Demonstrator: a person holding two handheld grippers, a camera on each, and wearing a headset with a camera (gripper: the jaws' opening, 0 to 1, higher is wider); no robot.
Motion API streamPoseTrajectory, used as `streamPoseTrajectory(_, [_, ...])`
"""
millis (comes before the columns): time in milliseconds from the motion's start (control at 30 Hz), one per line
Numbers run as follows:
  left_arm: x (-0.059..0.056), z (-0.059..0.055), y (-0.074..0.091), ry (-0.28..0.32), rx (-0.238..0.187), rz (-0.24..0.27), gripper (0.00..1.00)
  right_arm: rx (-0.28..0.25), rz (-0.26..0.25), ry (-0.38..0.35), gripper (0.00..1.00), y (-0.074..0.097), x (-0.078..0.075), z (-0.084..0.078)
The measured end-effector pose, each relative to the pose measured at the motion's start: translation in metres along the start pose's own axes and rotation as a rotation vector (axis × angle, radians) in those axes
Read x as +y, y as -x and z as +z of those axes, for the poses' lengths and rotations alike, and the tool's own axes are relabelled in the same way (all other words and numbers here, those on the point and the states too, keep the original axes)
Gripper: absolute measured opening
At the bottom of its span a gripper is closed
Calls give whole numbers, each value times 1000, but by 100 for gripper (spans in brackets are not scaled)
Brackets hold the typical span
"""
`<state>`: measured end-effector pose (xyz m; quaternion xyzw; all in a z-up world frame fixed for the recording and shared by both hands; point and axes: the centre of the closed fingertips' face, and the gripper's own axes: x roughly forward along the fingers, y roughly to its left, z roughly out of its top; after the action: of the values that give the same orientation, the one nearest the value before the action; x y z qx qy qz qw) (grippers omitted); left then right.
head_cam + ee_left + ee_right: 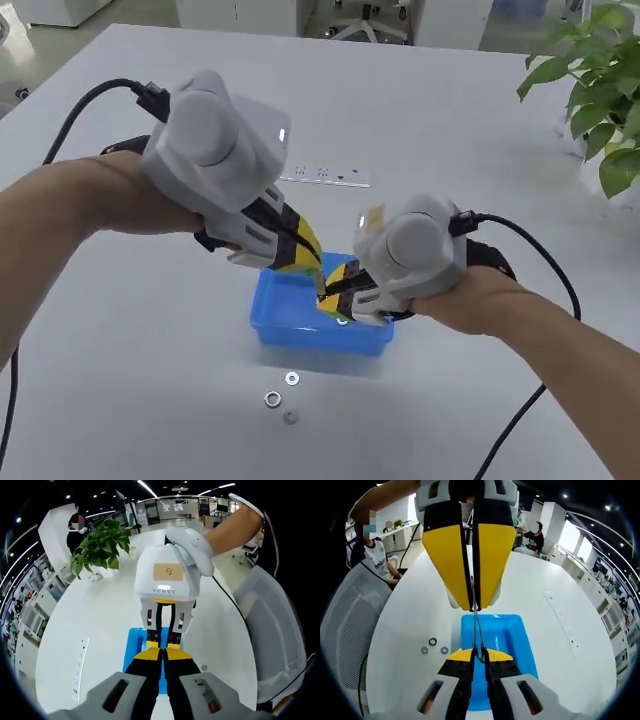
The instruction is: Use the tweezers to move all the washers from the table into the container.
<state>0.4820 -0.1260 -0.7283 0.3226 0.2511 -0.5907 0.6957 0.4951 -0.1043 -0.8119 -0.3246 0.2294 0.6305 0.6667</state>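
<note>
Over the container (310, 342), head view: left gripper (316, 268) and right gripper (336, 300) meet tip to tip; three washers (282, 394) lie on the table (450, 130) near the container | left gripper view: jaws pressed together | right gripper view: both clamp the tweezers (476, 625), the right likely squeezing them shut; the container's wall is in the washers' way.

white table (450, 120), potted plant (595, 90) at its edge, grey mesh chair (272, 625) beside, ceiling strip lights (147, 487) overhead
</note>
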Motion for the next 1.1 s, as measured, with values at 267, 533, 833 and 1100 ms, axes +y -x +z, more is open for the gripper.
streamPoseTrajectory(267, [8, -6, -12, -3, -3, 19, 5, -4, 18, -27, 10, -9, -6, -12])
streamPoseTrajectory(533, [10, -15, -26, 1, 9, -2, 5, 6, 36, -34, 10, -22, -7, -23])
streamPoseTrajectory(833, [17, -21, -36, 12, 7, -13, 5, 3, 41, -73, 10, -31, -14, -31])
streamPoseTrajectory(1100, [16, -27, -43, 27, 10, -26, 5, 12, 47, -80, 11, -38, -12, -37])
